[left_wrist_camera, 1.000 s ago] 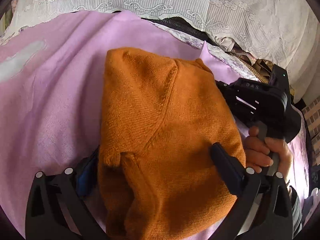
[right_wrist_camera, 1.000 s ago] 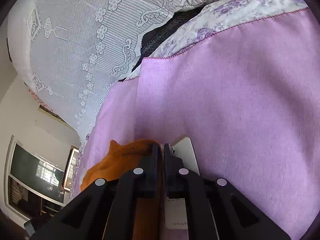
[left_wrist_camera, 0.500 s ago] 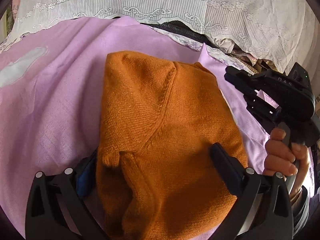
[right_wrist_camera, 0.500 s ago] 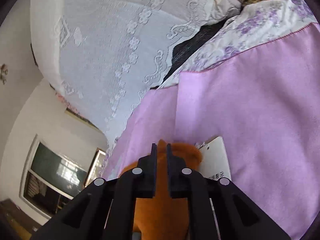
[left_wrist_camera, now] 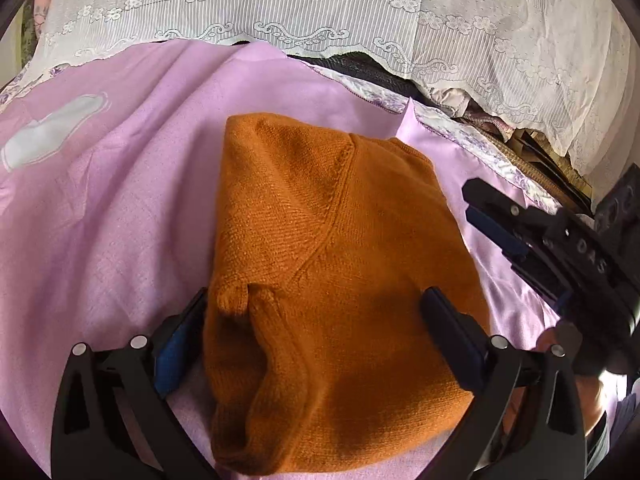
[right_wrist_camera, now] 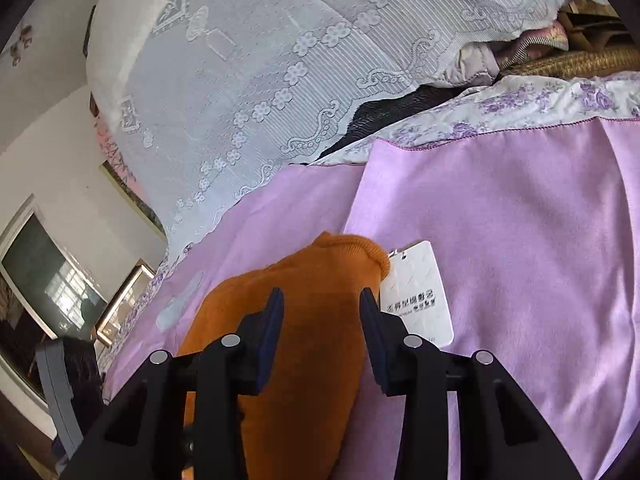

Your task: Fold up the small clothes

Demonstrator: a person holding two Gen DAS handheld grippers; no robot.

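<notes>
- While the left gripper [left_wrist_camera: 312, 316] stands wide apart low in its own view, its two fingers straddle the near end of the folded orange sweater [left_wrist_camera: 320, 280]; the pads sit beside the knit, and a firm squeeze cannot be made out.
- Nearest the right wrist camera, the right gripper [right_wrist_camera: 322, 304] has its jaws opening, with a gap between the blue pads and nothing pinched; the orange knit lies below and beyond that gap.
- Just beside the sweater's far corner, a white paper tag [right_wrist_camera: 416, 292] with printed text lies flat on the cloth.
- Under everything spreads a lilac blanket [left_wrist_camera: 120, 200], on which the sweater rests as a compact bundle.
- Off to the right in the left view, a person's hand [left_wrist_camera: 560, 344] grips the right tool's handle.
- Farther back, a purple-flowered sheet [right_wrist_camera: 520, 108] edges the blanket.
- Farthest away hangs a white lace cover [left_wrist_camera: 320, 4].
</notes>
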